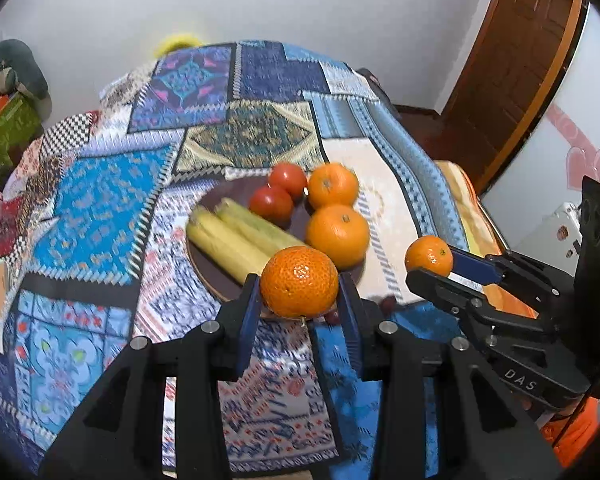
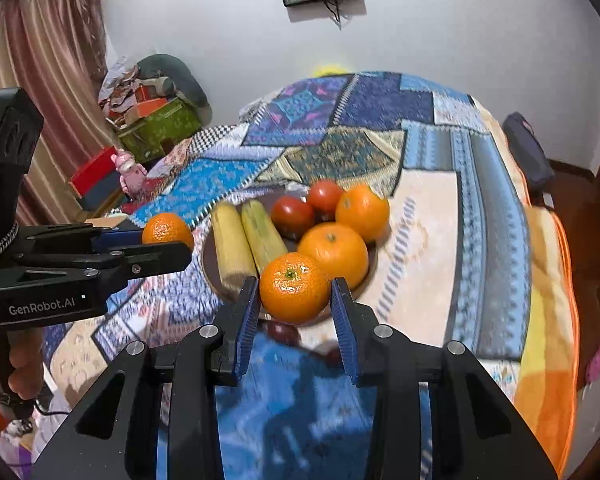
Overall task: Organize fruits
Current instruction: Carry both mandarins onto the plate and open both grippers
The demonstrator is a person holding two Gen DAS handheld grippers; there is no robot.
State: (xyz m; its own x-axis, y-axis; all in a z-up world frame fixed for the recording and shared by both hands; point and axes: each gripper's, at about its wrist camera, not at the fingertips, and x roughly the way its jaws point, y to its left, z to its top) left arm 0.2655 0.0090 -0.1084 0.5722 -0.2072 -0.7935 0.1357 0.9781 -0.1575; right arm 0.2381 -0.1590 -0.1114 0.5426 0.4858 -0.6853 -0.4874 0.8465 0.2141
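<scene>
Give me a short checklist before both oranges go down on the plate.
1. Left gripper holds its orange between both fingers: ok.
2. Right gripper holds its orange: ok.
3. Free spot on the plate for two more: cannot tell, corn, tomatoes and two oranges fill most of it.
4. Grippers apart from each other: ok.
5. Small dark fruits under the grippers: cannot tell, blurred.

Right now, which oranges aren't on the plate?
Two: one orange clamped in the left hand-held gripper, another orange in the right hand-held gripper. The other two lie on the plate.
</scene>
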